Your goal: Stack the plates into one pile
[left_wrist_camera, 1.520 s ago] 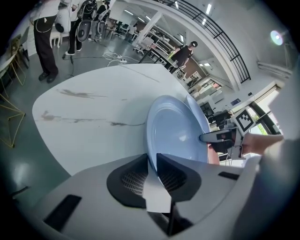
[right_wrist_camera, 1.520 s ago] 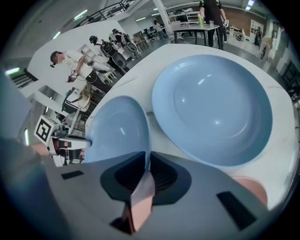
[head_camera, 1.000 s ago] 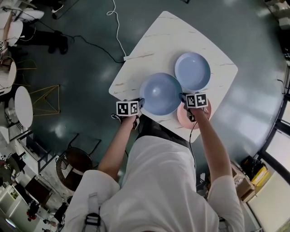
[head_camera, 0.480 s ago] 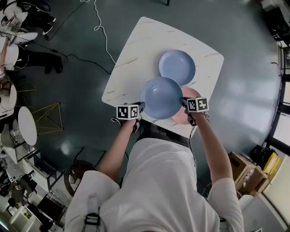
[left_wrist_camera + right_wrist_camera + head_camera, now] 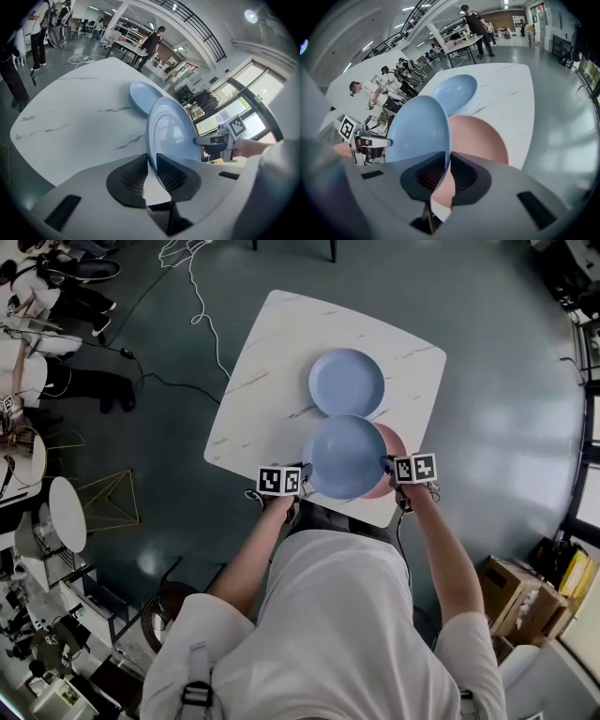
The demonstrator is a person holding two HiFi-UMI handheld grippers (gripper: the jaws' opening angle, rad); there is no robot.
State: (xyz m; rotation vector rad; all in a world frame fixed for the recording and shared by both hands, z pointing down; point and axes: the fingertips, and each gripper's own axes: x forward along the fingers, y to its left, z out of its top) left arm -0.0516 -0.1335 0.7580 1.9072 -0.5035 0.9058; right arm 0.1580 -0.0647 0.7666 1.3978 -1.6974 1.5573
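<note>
Gripping opposite edges of one rim, the left gripper (image 5: pixel 304 476) and the right gripper (image 5: pixel 386 465) are each clamped on the same blue plate (image 5: pixel 344 457); both gripper views show its thin edge pinched between the jaws. That plate hangs tilted over the near side of the white marble table (image 5: pixel 267 381), covering most of a pink plate (image 5: pixel 395 444) lying on the tabletop. A second blue plate (image 5: pixel 346 382) lies flat just beyond them, near the table's middle.

Head view looks steeply down; gripper views face each other closely across the held blue plate (image 5: pixel 344 457).
</note>
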